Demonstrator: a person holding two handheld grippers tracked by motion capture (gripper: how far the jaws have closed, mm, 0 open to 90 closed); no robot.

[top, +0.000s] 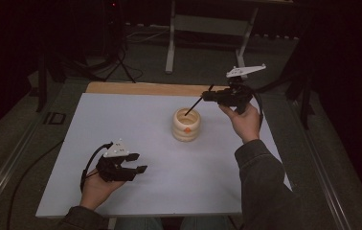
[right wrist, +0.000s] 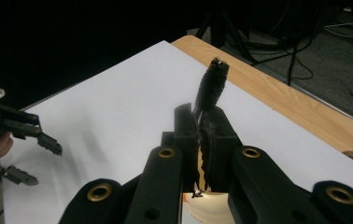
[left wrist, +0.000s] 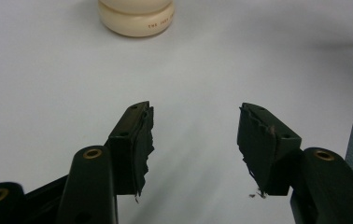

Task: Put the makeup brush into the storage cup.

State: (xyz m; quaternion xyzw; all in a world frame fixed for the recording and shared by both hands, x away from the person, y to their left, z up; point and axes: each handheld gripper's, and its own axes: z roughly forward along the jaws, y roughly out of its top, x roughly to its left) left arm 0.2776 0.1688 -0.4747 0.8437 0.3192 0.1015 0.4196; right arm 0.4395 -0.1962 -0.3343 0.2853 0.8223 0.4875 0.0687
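Right gripper [top: 211, 96] raised above far right part of table [top: 136, 120], jaws pressed together on a thin black brush [top: 194, 105]. Brush slanted downward, lower tip inside the mouth of the cream ribbed holder [top: 186, 125], bristle end projecting beyond the jaws in the right gripper view [right wrist: 212, 86]. Holder upright near table centre, an orange mark on its side. Left gripper [top: 138, 163] low over near left part of table, well apart from holder, jaws spread with nothing between them; worn pads [left wrist: 142, 144] visible in the left gripper view, base of holder [left wrist: 137, 21] ahead. White sheet covering table, wooden edge at far side.
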